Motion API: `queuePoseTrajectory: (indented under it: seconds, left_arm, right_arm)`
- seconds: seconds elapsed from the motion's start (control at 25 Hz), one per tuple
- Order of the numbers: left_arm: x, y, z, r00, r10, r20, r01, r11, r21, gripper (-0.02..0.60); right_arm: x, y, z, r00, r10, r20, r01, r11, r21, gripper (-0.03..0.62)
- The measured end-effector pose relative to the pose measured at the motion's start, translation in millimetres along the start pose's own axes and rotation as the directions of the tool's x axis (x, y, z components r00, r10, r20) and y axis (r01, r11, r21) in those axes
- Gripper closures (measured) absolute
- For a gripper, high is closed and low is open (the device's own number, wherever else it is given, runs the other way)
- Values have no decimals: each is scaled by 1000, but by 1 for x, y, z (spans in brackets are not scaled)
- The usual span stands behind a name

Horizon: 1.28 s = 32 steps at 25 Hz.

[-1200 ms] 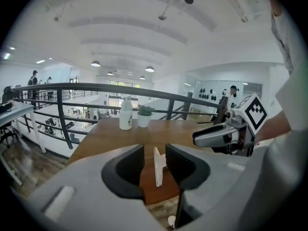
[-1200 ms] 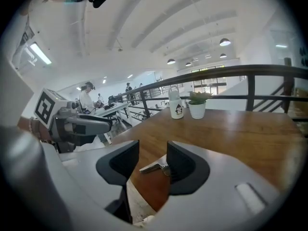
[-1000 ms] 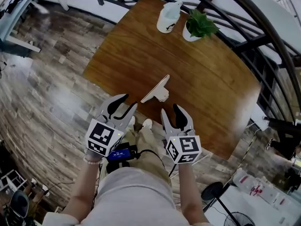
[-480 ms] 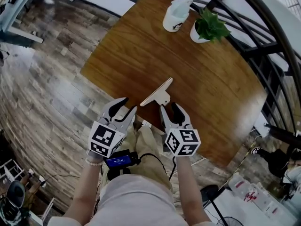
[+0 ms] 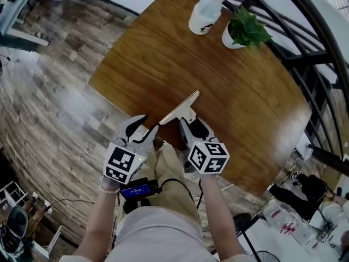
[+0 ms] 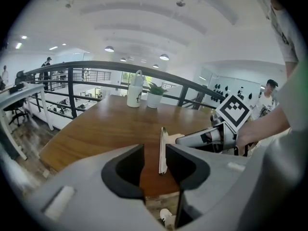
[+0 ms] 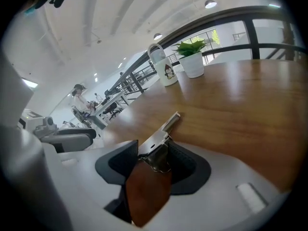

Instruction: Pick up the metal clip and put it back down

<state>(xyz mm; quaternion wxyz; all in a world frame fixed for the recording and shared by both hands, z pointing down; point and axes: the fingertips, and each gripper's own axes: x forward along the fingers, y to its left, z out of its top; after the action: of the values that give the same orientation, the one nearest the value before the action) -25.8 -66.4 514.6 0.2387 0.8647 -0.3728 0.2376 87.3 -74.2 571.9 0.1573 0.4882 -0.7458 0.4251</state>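
Note:
The metal clip [image 5: 180, 107], a flat silver plate with a sprung handle, lies near the front edge of the brown wooden table [image 5: 163, 53]. My right gripper [image 5: 192, 123] is open, and the clip's handle end [image 7: 161, 134] sits between its two jaws; bare wood shows in the gap below it. My left gripper [image 5: 148, 123] is open and empty, just left of the clip over the table's edge. In the left gripper view the clip [image 6: 162, 150] stands edge-on straight ahead, with the right gripper [image 6: 207, 136] reaching in from the right.
A white jug [image 5: 204, 12] and a potted green plant [image 5: 242, 31] stand at the table's far edge. A black railing [image 5: 305, 15] curves behind them. Wood-plank floor [image 5: 49, 91] lies to the left. Desks and people are far off.
My right gripper has moved forward, and its jaws now sit on either side of the clip's handle. The left gripper has barely shifted. The clip lies where it did.

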Motion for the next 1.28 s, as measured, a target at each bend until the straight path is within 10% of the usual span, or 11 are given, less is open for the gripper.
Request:
queuePoseTrajectory:
  seconds: [0.6,1.28]
  left_arm:
    - [9,0,-18,998,-21,-51,20,1000,-13,454]
    - [26,-25,-30,985,-145,-92,144,989,-25,413]
  right_arm:
    - [2,-3,10,988,65,142,-116,915,386,528]
    - [-4,-2,25,970,67,234,-178,850,496,543]
